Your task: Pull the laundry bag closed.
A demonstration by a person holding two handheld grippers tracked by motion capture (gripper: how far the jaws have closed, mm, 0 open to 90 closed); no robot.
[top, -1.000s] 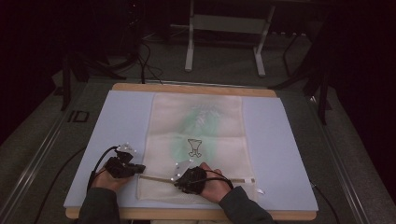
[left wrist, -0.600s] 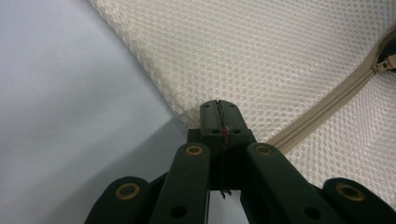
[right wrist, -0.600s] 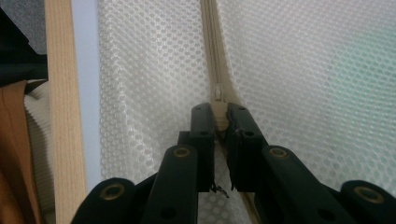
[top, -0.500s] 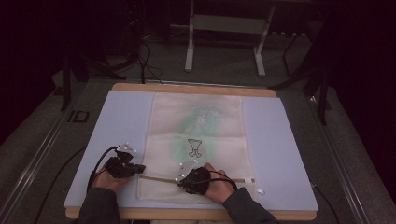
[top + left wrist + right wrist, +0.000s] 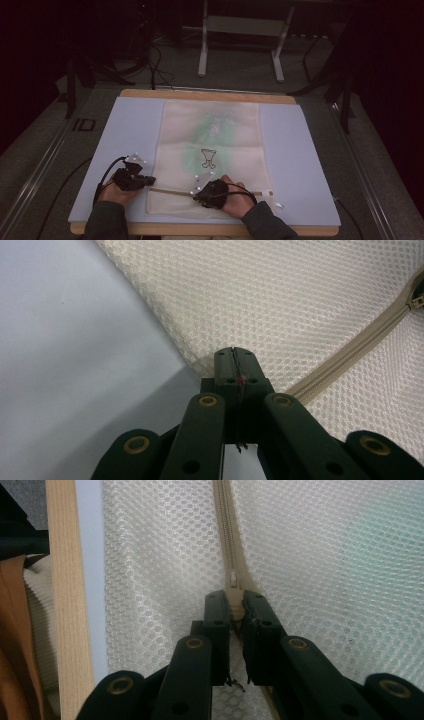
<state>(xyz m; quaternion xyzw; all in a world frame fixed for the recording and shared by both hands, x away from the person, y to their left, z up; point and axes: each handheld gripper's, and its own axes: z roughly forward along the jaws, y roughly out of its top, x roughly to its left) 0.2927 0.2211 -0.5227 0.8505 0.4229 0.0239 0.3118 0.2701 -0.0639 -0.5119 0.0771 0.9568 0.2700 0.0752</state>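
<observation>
A cream mesh bag (image 5: 215,145) lies flat on the pale blue mat (image 5: 127,130), with a green garment showing faintly through it. Its beige zipper (image 5: 170,190) runs across the bag's near end. My left gripper (image 5: 146,181) is shut on the mesh at the bag's left edge (image 5: 200,330), beside the zipper's end (image 5: 345,350). My right gripper (image 5: 199,192) sits partway along the zipper, shut on the beige zipper pull (image 5: 234,599). Ahead of those jaws the zipper teeth (image 5: 226,525) are closed.
The mat rests on a wooden table whose front edge (image 5: 67,605) passes close by the right gripper. Small white bits (image 5: 277,205) lie on the mat right of the bag. A metal stand (image 5: 240,30) and cables are on the dark floor behind the table.
The right hand has edged slightly to the right along the zipper. The left hand and the bag's left edge have stayed where they were.
</observation>
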